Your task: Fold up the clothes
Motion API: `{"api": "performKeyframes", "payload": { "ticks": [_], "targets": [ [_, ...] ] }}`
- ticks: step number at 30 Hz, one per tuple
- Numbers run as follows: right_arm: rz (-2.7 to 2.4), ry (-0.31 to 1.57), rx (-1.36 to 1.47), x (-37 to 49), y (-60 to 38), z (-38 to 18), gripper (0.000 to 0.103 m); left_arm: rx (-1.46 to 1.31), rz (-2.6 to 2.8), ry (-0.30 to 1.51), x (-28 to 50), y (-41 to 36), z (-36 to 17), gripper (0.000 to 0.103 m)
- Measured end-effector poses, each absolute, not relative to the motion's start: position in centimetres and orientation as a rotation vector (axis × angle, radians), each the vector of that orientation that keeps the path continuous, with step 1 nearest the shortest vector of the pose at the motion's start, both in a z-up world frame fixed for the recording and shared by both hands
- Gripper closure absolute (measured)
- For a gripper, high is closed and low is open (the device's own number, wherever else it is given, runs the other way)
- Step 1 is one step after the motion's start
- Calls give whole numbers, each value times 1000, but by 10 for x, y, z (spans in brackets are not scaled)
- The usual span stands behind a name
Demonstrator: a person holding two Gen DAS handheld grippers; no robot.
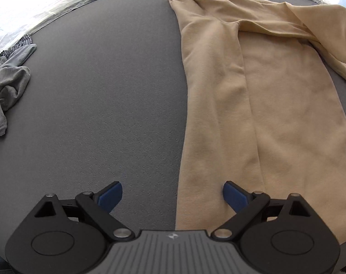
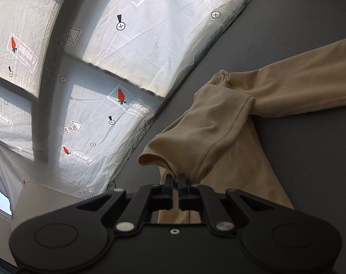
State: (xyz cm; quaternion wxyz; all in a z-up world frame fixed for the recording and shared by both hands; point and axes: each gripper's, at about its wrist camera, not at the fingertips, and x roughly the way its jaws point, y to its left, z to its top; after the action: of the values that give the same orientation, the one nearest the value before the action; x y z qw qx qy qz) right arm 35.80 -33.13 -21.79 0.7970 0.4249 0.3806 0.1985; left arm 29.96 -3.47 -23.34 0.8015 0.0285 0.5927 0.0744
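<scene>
A beige long-sleeved top [image 1: 264, 91] lies on the grey table [image 1: 104, 91], its left side folded in lengthwise. My left gripper [image 1: 173, 196] is open and empty, hovering over the top's near left edge; its right blue pad [image 1: 235, 195] is above the cloth, the left pad [image 1: 110, 196] above bare table. In the right wrist view my right gripper [image 2: 175, 179] is shut on an edge of the beige top [image 2: 218, 132], lifting the fabric near the shoulder. A sleeve [image 2: 310, 86] stretches away to the right.
A crumpled grey garment [image 1: 6, 84] with a checked piece lies at the table's left edge. A printed plastic sheet [image 2: 93, 68] hangs beyond the table's far edge. A pale flat object [image 2: 42, 198] lies at the lower left in the right wrist view.
</scene>
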Motion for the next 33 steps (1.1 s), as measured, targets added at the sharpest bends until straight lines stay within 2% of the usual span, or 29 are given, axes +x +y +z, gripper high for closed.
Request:
{"api": "performKeyframes", "payload": {
  "ticks": [33],
  "targets": [
    [587, 1168, 648, 262, -210, -243, 100, 29, 18, 1335, 249, -9, -243, 6]
  ]
}}
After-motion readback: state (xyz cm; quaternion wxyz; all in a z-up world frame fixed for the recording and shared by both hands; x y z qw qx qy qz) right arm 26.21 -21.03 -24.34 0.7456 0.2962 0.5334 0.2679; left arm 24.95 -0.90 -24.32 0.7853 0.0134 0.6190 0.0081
